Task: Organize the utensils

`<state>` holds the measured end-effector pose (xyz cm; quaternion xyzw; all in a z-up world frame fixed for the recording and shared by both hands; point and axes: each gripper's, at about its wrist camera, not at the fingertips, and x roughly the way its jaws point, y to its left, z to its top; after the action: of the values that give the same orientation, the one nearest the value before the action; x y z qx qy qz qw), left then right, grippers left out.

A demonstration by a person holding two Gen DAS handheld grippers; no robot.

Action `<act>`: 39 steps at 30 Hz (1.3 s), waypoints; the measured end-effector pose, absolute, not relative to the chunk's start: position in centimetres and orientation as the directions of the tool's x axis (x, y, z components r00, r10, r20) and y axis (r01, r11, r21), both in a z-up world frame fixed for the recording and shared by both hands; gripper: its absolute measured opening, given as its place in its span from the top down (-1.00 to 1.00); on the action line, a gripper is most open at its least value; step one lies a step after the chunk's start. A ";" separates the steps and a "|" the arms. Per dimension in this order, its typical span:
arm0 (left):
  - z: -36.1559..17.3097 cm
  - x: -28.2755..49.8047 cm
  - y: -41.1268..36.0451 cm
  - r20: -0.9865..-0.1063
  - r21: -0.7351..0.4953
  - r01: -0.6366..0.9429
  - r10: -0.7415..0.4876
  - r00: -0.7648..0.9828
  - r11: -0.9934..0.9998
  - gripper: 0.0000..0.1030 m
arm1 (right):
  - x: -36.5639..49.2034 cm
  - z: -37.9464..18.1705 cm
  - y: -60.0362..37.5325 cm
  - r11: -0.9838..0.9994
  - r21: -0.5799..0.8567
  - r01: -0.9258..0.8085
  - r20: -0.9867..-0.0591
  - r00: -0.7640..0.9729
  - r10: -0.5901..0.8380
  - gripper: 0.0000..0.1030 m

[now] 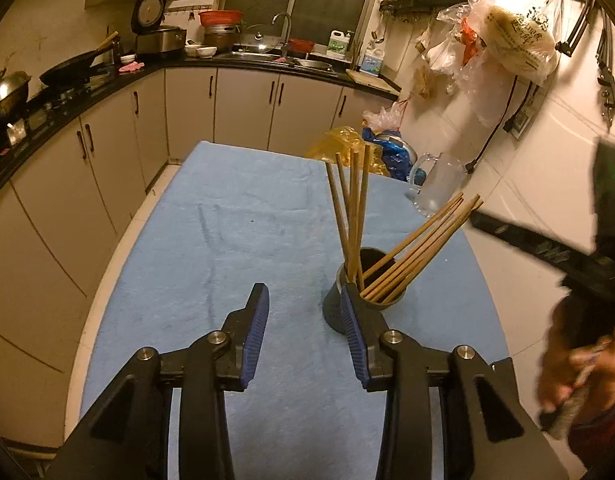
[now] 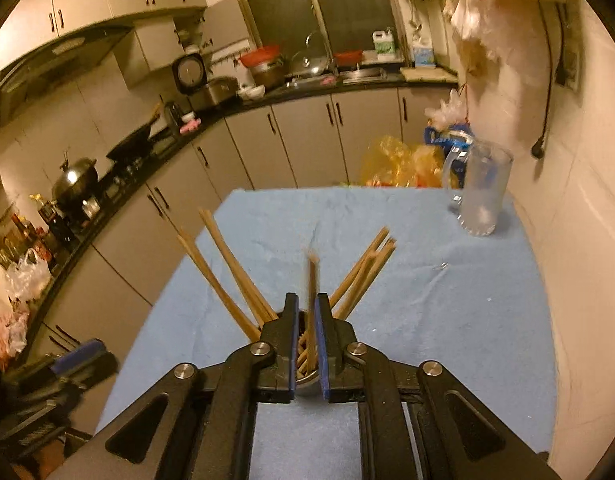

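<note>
1. While the right gripper (image 2: 306,312) hangs directly over the chopstick holder (image 1: 361,300), its jaws stand only slightly apart, with one blurred chopstick (image 2: 311,292) upright in the narrow gap; whether the pads press on it I cannot tell.
2. To finish this step well, I judge the stick should be let go only once its lower end is inside the holder's rim, then the gripper lifted straight up so it does not drag the neighbouring sticks.
3. The left gripper (image 1: 305,336) is spread wide and empty, low over the blue cloth (image 1: 227,220), its right finger just beside the holder's near wall.
4. The holder is a dark, round, perforated cup standing near the right side of the table.
5. The wooden chopsticks (image 1: 423,236) in it are long, thin and light brown; one bunch stands nearly upright, another leans far to the right.
6. A clear glass mug (image 2: 481,192) stands at the far right corner, well apart from the holder.
</note>
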<state>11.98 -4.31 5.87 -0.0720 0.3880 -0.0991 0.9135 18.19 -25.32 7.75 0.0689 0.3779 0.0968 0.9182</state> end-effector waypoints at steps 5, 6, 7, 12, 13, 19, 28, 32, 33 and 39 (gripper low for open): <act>6.9 10.4 -4.6 -0.689 -0.143 0.122 -0.187 0.701 0.982 -0.04 | 13.8 10.9 -26.3 0.974 0.208 -0.091 -0.636 0.744 0.205 0.26; 7.1 10.0 -4.7 -0.687 -0.124 0.127 -0.178 0.704 0.984 -0.13 | 12.8 11.3 -26.3 0.975 0.204 -0.084 -0.637 0.745 0.197 0.24; 7.3 9.7 -4.9 -0.689 -0.103 0.130 -0.166 0.705 0.986 -0.21 | 11.8 11.5 -26.4 0.977 0.201 -0.074 -0.638 0.747 0.188 0.20; 8.1 7.3 -5.0 -0.690 -0.040 0.142 -0.130 0.712 0.989 -0.58 | 5.9 12.1 -25.5 0.986 0.160 -0.039 -0.632 0.764 0.132 -0.26; 8.3 6.6 -4.9 -0.685 -0.035 0.144 -0.129 0.717 0.989 -0.64 | 4.8 12.0 -25.2 0.987 0.153 -0.039 -0.634 0.762 0.129 -0.29; 8.6 5.1 -4.6 -0.683 0.018 0.147 -0.096 0.725 0.989 -0.76 | 1.9 11.4 -23.9 0.997 0.067 -0.028 -0.648 0.759 0.065 -0.32; 8.7 4.5 -3.7 -0.686 0.033 0.137 -0.077 0.723 0.990 -0.78 | 0.8 11.6 -22.7 0.998 0.061 -0.020 -0.651 0.757 0.055 -0.37; 8.5 4.4 -3.0 -0.687 0.033 0.116 -0.062 0.724 0.993 -0.78 | 1.1 11.6 -22.0 0.998 0.052 -0.036 -0.654 0.754 0.061 -0.37; 8.5 4.4 -2.9 -0.687 0.037 0.110 -0.054 0.724 0.993 -0.78 | 1.3 11.6 -21.8 0.998 0.049 -0.041 -0.656 0.752 0.063 -0.37; 8.5 4.1 -2.0 -0.683 0.049 0.085 -0.029 0.730 0.995 -0.78 | 2.0 11.4 -20.6 0.996 0.053 -0.075 -0.661 0.745 0.091 -0.37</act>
<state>4.05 -2.01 8.48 0.0383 0.3662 -0.0308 0.9292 2.02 -20.65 11.37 0.0113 0.3546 0.0443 0.9339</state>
